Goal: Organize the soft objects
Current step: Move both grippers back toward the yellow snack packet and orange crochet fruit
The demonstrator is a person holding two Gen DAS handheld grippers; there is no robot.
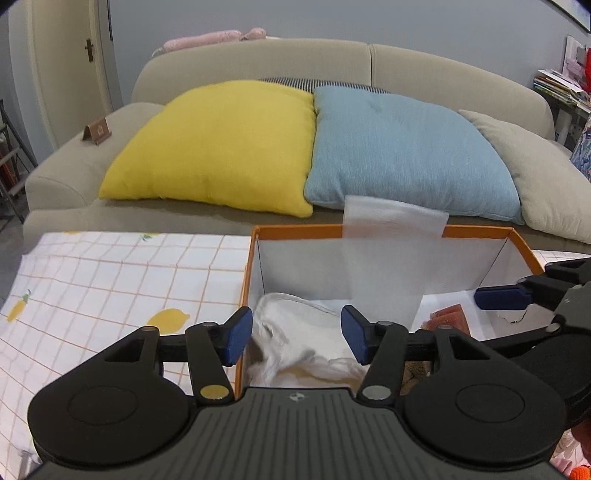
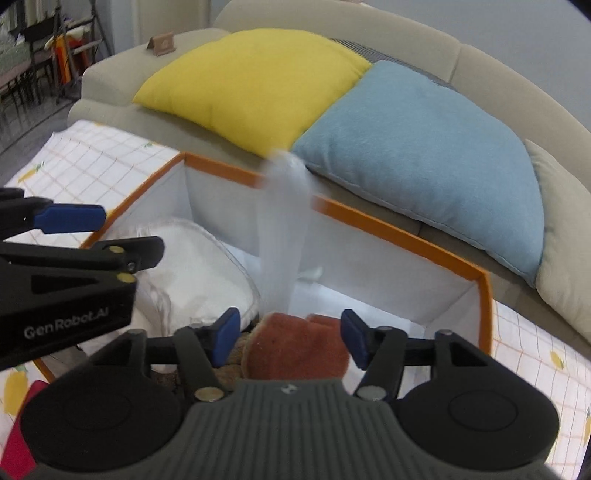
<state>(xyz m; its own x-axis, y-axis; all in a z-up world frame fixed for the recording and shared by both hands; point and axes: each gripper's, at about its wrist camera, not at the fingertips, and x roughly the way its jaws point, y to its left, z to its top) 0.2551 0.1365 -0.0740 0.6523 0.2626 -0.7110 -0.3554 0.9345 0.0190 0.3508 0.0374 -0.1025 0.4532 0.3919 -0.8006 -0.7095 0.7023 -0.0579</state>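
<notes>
Beige sofa (image 1: 258,59); grey-blue wall (image 1: 332,18); pale door (image 1: 62,55).

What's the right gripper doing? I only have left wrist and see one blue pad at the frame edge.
Observer: The right gripper is open, with nothing pinched.
Operator: What's under it?
Observer: A rust cloth lies in the box. It shows between the pads, which don't seem to touch it.
Operator: Anything still outside the box?
Observer: A red item lies by the box's near left corner. The frame edge cuts it off, so I can't tell what it is.
</notes>
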